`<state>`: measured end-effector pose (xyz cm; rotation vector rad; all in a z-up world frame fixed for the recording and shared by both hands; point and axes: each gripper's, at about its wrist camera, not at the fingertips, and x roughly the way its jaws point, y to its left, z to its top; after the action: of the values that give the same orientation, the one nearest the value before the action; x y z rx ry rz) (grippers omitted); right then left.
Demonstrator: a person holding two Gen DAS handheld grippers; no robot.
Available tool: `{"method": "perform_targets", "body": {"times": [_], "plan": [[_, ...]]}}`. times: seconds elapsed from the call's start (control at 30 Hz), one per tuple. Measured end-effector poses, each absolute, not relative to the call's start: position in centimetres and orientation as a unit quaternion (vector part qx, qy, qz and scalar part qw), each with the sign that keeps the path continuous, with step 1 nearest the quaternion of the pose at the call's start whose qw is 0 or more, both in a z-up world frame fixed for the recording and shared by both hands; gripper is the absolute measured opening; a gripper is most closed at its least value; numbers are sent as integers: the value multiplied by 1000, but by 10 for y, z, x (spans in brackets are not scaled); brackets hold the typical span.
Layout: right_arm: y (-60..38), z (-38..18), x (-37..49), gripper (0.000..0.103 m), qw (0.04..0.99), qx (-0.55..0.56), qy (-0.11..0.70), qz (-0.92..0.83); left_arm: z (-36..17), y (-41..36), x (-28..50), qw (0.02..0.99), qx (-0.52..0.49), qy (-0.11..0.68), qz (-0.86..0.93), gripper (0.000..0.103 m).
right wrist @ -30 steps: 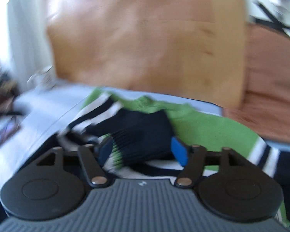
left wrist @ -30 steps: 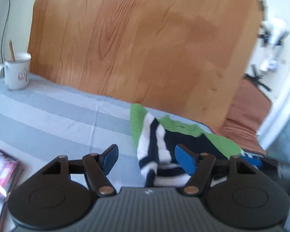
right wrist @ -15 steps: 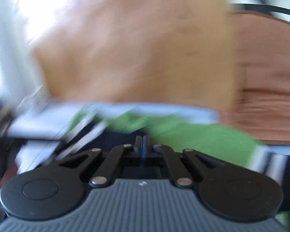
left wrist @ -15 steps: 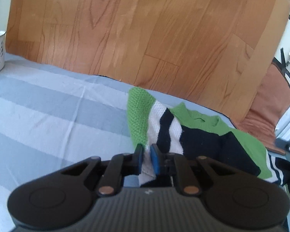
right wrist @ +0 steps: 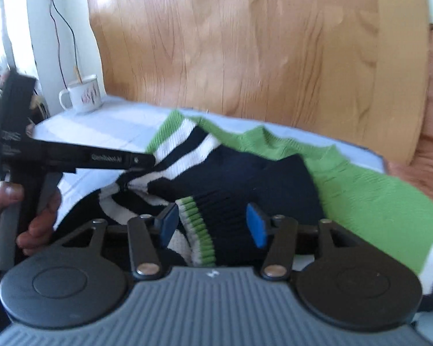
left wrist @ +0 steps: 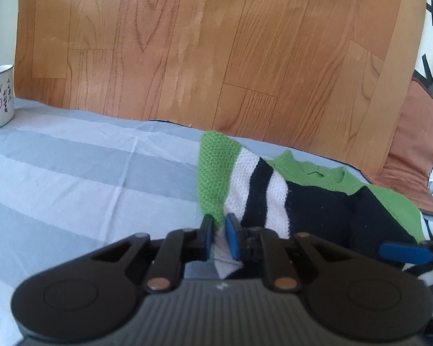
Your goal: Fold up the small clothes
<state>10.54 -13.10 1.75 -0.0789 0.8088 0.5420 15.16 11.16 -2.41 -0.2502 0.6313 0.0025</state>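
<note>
The left gripper (left wrist: 218,232) pinched the striped knit sweater's (left wrist: 245,184) near edge, anchoring it for folding. The right gripper (right wrist: 212,225), jaws just reopened and gripping nothing, straddled the dark ribbed cuff (right wrist: 216,216); beyond lay a mug (right wrist: 83,93).

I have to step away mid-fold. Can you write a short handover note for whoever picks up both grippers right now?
Left gripper: shut on the striped sleeve of the small sweater.
Right gripper: open; its jaws have just been opening, with the navy cuff between the pads, not pinched.
The sweater lies bunched at the far right of the striped cloth; a mug stands at the far left corner.
Done: one sleeve gripped. Left: take the cuff, spread the sweater flat, then fold; no neat fold yet.
</note>
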Motion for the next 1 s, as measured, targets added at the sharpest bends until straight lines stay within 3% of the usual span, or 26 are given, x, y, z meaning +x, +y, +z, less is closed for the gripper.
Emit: {"method": "perform_targets", "body": {"times": [0.07,0.1,0.13,0.2,0.4,0.47,0.53,0.57,0.67,0.83,1.0], "plan": [[-133,13,106,54,882,-44,392,257,-24,109,150,944,-118,309,4,11],[-135,12,107,44,883,-47,392,253,-24,109,150,944,-118,309,4,11],[-136,17,103,20,886,-48,389,246,-24,109,151,944,-118,309,3,11],[-150,24,104,10,896,-27,375,237,-24,108,150,944,-117,309,4,11],[-245,64,114,11,935,14,334,122,-24,108,152,945,-109,309,2,11],[-276,57,128,16,934,13,352,69,-24,108,152,945,-108,309,0,12],[-302,44,134,29,932,-27,361,-35,-25,109,153,945,-109,309,-2,12],[-315,42,133,29,928,-19,367,-58,-25,110,153,945,-109,309,-4,12],[-364,54,103,29,931,95,350,-49,-26,111,154,944,-111,310,-4,15],[-393,79,34,34,934,159,312,-70,-23,116,148,945,-129,300,-3,18],[-411,84,-21,38,918,253,295,-76,-3,119,126,960,-148,238,-21,17]]}}
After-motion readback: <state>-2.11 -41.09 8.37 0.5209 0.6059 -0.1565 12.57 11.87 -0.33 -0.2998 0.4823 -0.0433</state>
